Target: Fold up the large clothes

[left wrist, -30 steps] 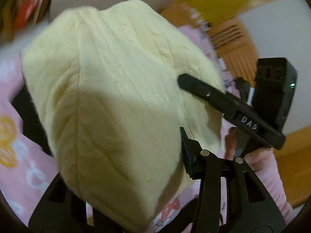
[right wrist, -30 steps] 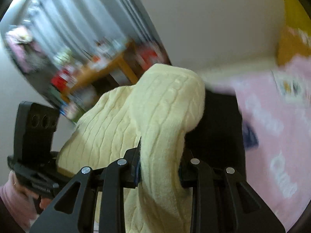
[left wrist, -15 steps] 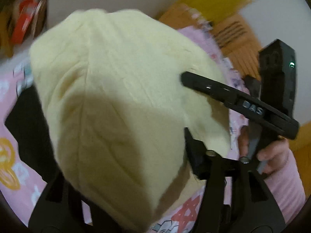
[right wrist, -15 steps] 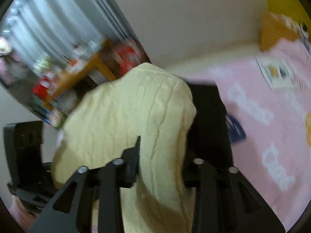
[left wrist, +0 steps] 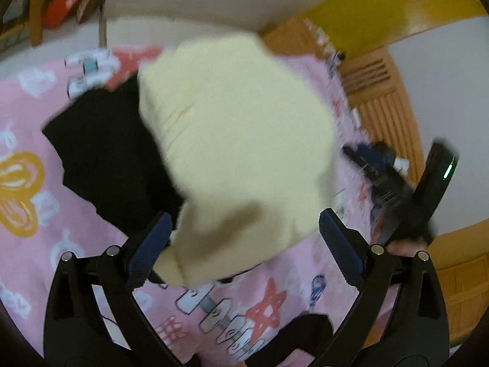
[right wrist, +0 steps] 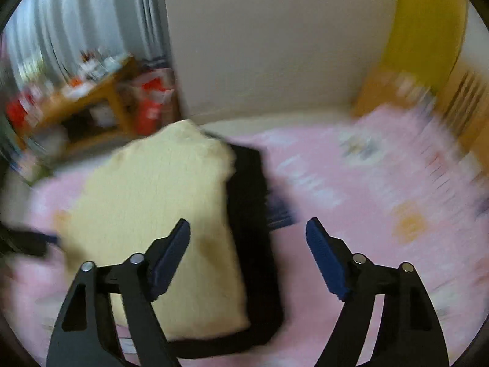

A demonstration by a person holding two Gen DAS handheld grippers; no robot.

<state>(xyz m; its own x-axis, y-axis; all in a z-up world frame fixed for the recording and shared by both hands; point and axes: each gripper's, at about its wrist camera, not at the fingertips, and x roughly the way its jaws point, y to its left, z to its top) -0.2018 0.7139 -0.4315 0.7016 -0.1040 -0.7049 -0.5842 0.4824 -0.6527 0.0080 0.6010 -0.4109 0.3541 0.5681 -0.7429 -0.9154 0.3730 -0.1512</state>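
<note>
Yellow sweater (right wrist: 159, 223) lies folded on black garment (right wrist: 253, 244) (edges blurred). Left gripper (left wrist: 244, 244) and right gripper (right wrist: 247, 253) spread wide, empty. Fold looks done.

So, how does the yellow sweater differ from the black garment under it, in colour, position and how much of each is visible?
The yellow sweater is pale and lies on top; the black garment is dark and lies underneath. The sweater shows as a whole folded bundle, while the black garment shows only along its edges. Both rest on the pink bedsheet, and neither claw holds them.
</note>
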